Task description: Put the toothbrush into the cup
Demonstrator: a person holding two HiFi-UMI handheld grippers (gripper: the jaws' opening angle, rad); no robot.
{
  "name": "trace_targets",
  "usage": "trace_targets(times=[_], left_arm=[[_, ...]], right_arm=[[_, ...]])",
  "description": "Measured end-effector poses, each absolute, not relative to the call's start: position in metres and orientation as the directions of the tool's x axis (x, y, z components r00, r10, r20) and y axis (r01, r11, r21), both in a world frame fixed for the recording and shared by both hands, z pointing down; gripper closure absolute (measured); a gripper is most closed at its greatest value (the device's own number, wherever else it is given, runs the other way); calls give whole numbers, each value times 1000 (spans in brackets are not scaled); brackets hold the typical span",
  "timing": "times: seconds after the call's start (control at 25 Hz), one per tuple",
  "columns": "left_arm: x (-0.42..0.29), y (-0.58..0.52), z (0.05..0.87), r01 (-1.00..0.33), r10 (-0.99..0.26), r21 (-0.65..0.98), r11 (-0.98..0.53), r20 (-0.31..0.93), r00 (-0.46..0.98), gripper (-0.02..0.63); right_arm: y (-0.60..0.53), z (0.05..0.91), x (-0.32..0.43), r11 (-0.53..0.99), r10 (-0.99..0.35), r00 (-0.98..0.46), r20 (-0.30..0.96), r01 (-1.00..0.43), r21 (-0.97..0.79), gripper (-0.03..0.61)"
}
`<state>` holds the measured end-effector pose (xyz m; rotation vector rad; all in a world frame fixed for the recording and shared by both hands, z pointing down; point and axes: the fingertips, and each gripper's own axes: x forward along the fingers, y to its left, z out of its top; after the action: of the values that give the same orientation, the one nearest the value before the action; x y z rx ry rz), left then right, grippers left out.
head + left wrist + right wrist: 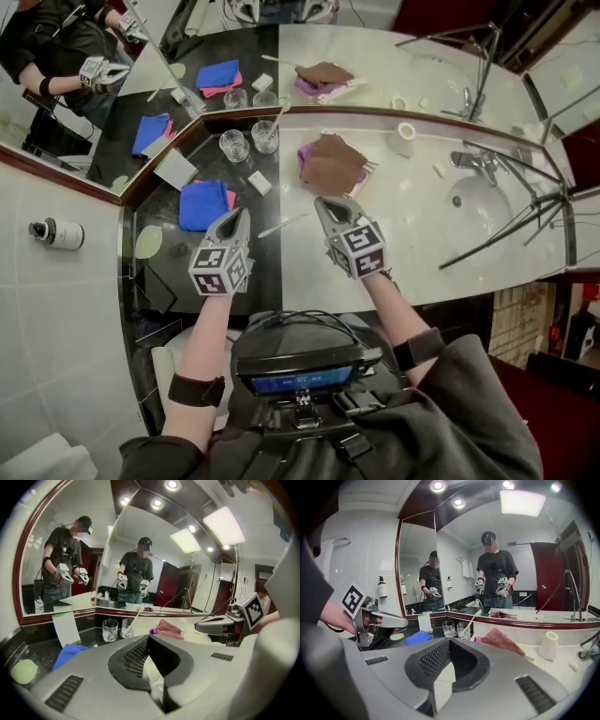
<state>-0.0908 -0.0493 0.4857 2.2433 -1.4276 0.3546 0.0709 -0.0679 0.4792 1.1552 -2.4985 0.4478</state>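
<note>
Two clear glass cups (234,143) (265,136) stand side by side at the back of the dark counter. A white toothbrush (278,116) leans in the right cup (464,630). A second white toothbrush (283,225) lies flat on the counter, between the tips of my two grippers. My left gripper (240,216) is shut and empty, just left of that toothbrush. Just right of it my right gripper (325,204) is also shut, with nothing in it. In the left gripper view the cups (110,630) stand beyond the closed jaws, and the right gripper (220,623) shows at the right.
A blue cloth (203,203) lies left of the grippers, with a white soap bar (260,183) beside it. A brown cloth (333,161) sits behind the right gripper. A sink (473,202) with tap lies to the right, and tripod legs (525,211) cross it. Mirrors line the back.
</note>
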Motion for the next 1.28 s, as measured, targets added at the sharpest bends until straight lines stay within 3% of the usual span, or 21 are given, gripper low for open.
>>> trace_targets(times=[0.08,0.32,0.52,0.88,1.08,1.28], left_arm=[[-78,-47,499,-890,-748,234,-391,483,455,605],[-30,-43,550,-805,-567,180,-565,625,537,469],[10,-39,584,-684,-393,123,-719,740,546,416],[34,-39,663,-438,-193,-1,-899,898,395,414],[37,-40,688,-415,-126,32,-909,929,348,418],[34,-41,710,-403,-86,47,-914,948,305,468]], right_arm=[[-65,487,79,604,-665,-598,448,-783,-148,561],[-50,514,102,563,-659,-572,489,-806,-184,561],[-35,538,122,525,-652,-549,523,-824,-211,561],[-19,569,150,466,-652,-518,554,-850,-246,561],[-8,587,167,427,-652,-497,572,-865,-265,561],[5,600,182,385,-655,-475,587,-879,-281,561]])
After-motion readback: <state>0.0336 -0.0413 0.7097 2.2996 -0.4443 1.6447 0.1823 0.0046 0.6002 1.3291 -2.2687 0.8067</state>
